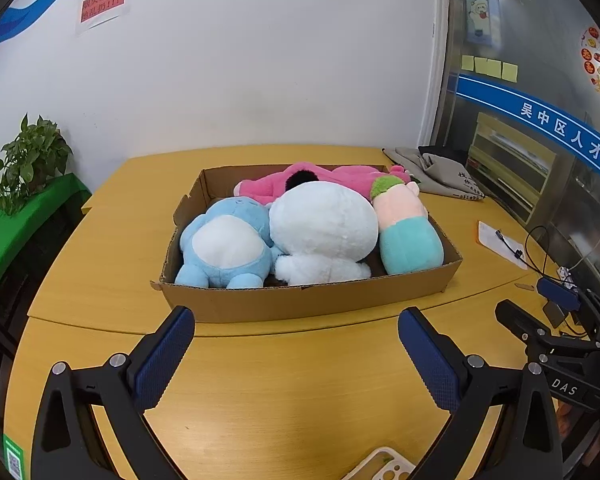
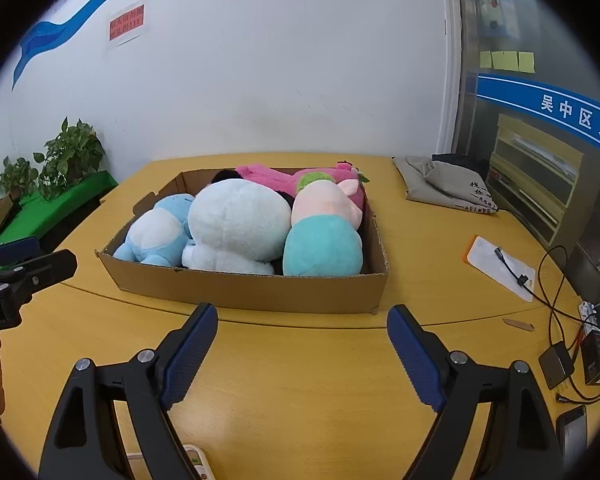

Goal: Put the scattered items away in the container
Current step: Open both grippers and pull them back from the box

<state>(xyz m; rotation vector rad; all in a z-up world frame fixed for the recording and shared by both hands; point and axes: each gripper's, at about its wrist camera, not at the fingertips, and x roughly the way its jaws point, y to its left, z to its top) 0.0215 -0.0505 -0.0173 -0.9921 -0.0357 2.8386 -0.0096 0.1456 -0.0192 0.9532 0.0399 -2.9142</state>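
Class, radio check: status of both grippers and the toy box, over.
Left gripper open, empty. Right gripper open, empty. Four plush toys inside cardboard box. Nothing blocking.

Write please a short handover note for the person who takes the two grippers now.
Left gripper: open, empty, over the table before the cardboard box.
Right gripper: open, empty, beside it.
In the box: blue plush, white plush, pink plush, green-haired doll.
Done: all four toys are inside.
Left: no toy is visible outside; a grey cloth bag lies at the far right.
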